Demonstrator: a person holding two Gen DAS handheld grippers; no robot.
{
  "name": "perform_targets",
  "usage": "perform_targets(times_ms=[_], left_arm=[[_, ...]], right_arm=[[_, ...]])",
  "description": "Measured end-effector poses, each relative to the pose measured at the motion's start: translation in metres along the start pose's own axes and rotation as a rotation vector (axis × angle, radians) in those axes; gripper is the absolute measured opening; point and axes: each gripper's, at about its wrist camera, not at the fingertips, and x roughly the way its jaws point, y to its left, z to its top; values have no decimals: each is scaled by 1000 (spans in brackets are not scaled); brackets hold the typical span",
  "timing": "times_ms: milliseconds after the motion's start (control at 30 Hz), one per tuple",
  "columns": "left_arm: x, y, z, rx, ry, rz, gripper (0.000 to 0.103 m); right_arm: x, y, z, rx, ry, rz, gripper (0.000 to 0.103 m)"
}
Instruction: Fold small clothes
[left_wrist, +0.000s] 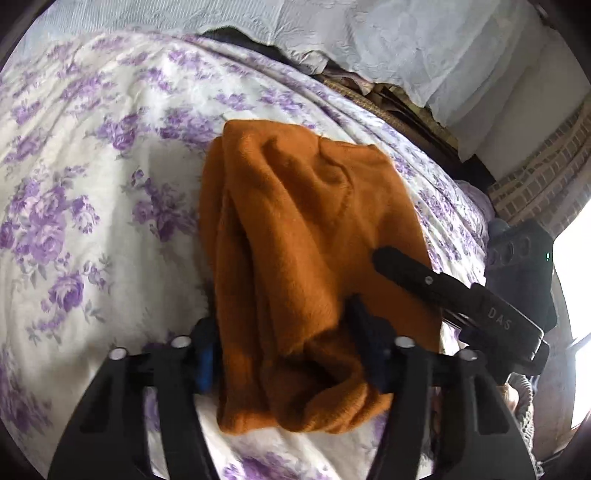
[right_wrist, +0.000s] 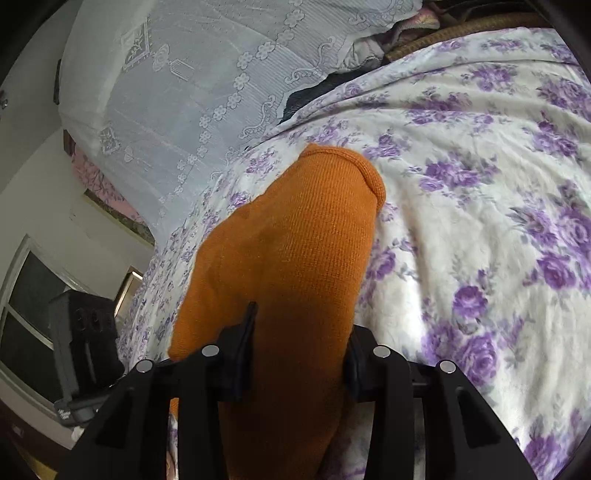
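Floral bedsheet (left_wrist: 92, 177), white with purple roses, covers the bed that serves as the work surface; a pale lace cover (left_wrist: 388, 40) lies at its far side.

Left wrist view: the orange knit garment (left_wrist: 306, 221) lies bunched lengthwise on the sheet, its near end passing between the fingers of the left claw (left_wrist: 288, 354). The fingers sit against the fabric on both sides and appear clamped on it, though loosely filled: thick folds bulge below the grip. The right claw (left_wrist: 388, 258) enters from the right, one finger resting over the cloth's edge.

Right wrist view: the same garment (right_wrist: 295, 240) runs forward from the right claw (right_wrist: 299, 354), whose fingers stand on either side of the knit and appear closed on it. Its far rounded end rests on the sheet (right_wrist: 480, 184).

Risks, as judged: the cloth is creased and uneven, so any fold made now would likely lock in wrinkles. A grip on only the outer layers could let inner layers slip out when lifted. The two claws work close together and could collide. Soft bedding may drag with the garment.
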Motion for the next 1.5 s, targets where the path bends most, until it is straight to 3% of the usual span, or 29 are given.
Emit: perform_targets(times_ms=[67, 233, 467, 900, 1133, 1500], left_arm=[[-4, -11, -5, 34, -14, 24, 44], [-12, -42, -21, 103, -30, 81, 42], [-13, -82, -39, 163, -13, 89, 40], [7, -197, -77, 317, 35, -38, 38], [19, -243, -98, 375, 64, -76, 38], [14, -300, -125, 435, 55, -139, 38]], right_arm=[[-7, 4, -5, -20, -11, -20, 40], [-29, 2, -15, -11, -19, -41, 40], [-70, -5, -28, -29, -39, -92, 40], [-183, -35, -55, -18, -219, -248, 40], [-228, -65, -74, 38, -281, -261, 40], [-293, -81, -101, 17, -370, -284, 40]])
